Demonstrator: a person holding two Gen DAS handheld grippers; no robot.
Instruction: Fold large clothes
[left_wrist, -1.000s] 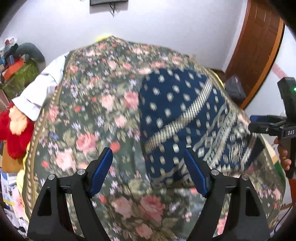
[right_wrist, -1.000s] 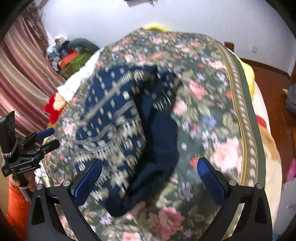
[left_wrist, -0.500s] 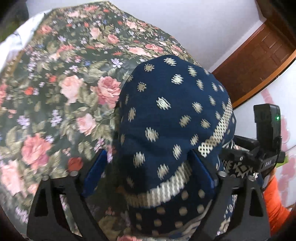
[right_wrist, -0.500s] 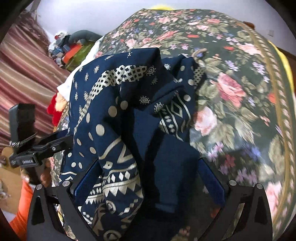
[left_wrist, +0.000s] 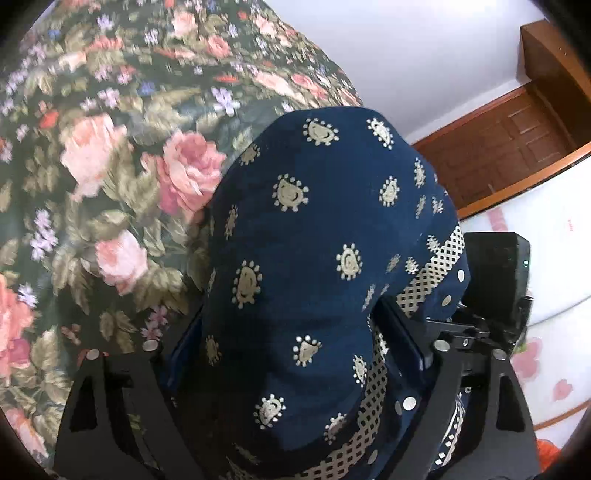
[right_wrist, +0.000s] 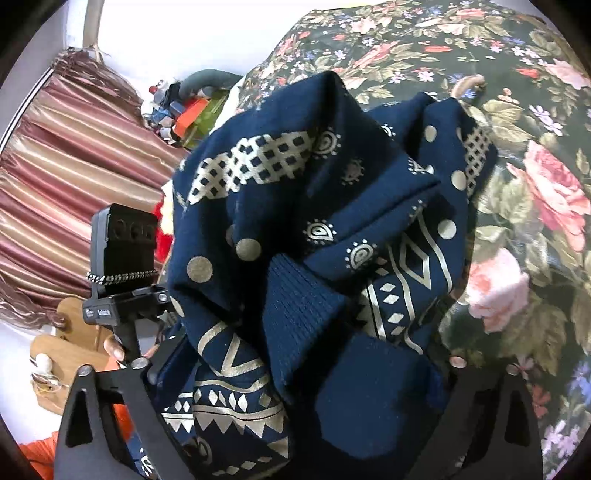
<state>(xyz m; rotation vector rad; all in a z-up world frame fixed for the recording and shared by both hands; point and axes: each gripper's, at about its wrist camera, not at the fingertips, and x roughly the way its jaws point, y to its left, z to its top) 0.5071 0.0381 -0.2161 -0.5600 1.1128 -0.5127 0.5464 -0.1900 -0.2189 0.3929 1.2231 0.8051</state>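
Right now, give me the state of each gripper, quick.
Left gripper: jaws closing around the navy patterned garment, bunched between them.
Right gripper: jaws closing, same garment between them.

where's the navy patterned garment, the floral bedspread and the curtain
navy patterned garment (left_wrist: 317, 229): left wrist view, its bunched middle
floral bedspread (left_wrist: 110, 155): left wrist view, a pink rose
curtain (right_wrist: 70, 155): right wrist view, its pleated folds

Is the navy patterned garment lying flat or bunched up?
Bunched: the navy garment shows overlapping creases and a ribbed cuff poking out, heaped on the floral bedspread.
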